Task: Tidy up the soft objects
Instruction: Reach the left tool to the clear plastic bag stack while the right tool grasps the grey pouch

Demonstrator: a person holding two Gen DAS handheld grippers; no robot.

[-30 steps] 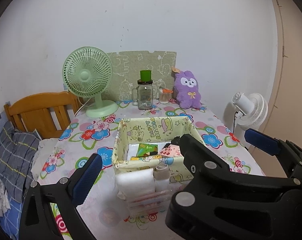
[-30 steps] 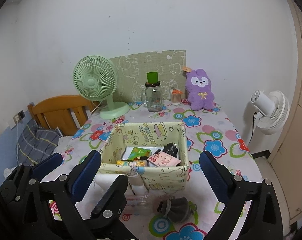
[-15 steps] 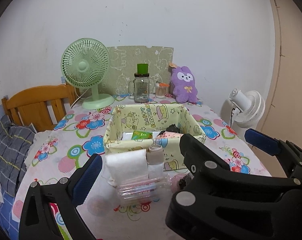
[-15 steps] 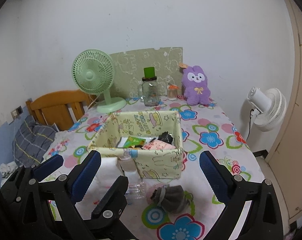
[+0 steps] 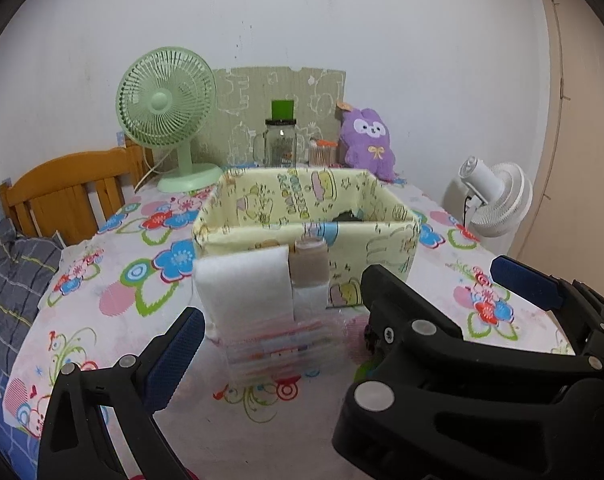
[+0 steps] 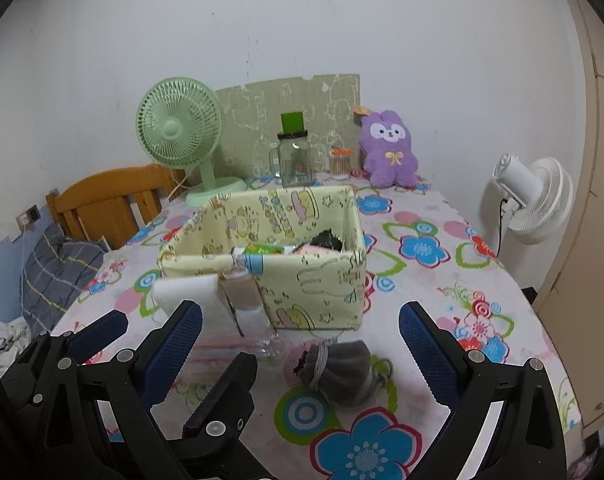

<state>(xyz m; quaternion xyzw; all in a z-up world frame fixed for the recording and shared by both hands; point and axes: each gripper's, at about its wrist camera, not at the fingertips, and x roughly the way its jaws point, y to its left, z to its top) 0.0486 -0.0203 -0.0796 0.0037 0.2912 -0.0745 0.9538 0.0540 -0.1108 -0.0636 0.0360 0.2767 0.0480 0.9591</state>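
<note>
Both my grippers are spread wide and hold nothing, above the flowery table.

My left gripper [image 5: 342, 320] and my right gripper [image 6: 302, 356] hang with their blue fingers far apart. Between the right gripper's fingers I see a small grey cloth pouch with a pink edge [image 6: 338, 372] lying on the flower-print tablecloth [image 6: 422, 248], just near of the pale yellow fabric box with cartoon pictures [image 6: 302, 272]. A white foam block [image 5: 245, 288] and a little tan roll [image 5: 308, 266] stand in a clear plastic holder [image 5: 273, 350] that touches the box's near left side. Far back sit a purple plush bunny [image 6: 388, 148], a green table fan [image 6: 179, 136] and a glass jar with a green lid [image 6: 293, 156].
</note>
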